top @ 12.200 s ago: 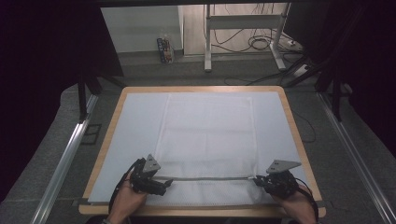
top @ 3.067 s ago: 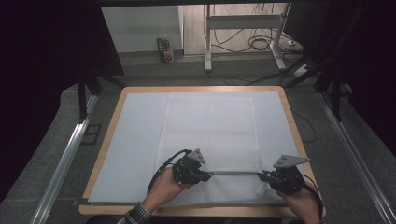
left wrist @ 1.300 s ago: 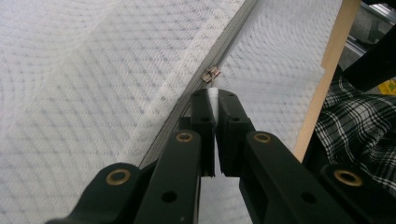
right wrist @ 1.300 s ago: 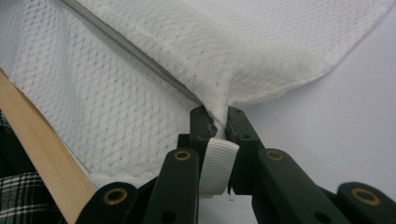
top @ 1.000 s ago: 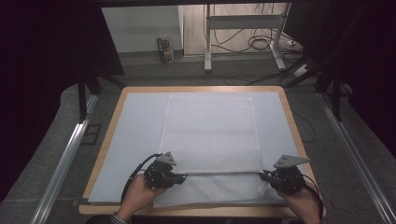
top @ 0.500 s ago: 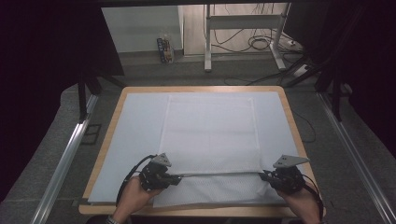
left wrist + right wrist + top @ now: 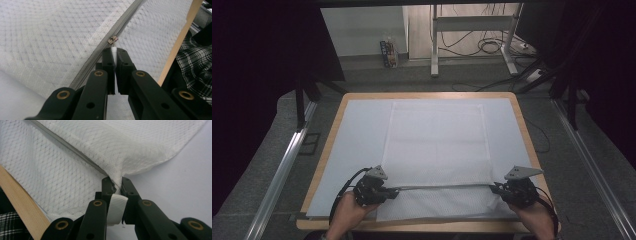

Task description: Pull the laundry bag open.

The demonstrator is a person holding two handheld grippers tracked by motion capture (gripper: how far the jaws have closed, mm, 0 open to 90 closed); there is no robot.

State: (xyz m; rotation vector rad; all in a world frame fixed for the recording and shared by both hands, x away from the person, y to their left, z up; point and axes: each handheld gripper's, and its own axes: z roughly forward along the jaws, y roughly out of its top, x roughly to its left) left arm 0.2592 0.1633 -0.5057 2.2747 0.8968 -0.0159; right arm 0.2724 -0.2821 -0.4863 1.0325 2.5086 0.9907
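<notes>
i've got the left gripper (image 7: 114, 53) clamped on the zip pull (image 7: 113, 40) and the right gripper (image 7: 115, 185) pinching the mesh bag (image 7: 437, 145) corner near the table (image 7: 332, 120) front edge, mid-zip, so next i'd pull steadily along the zipper (image 7: 442, 187).

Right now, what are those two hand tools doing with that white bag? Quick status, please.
Left tool shut on zipper pull. Right tool shut on mesh bag corner. Zipper taut between them. Nothing in the way.
</notes>
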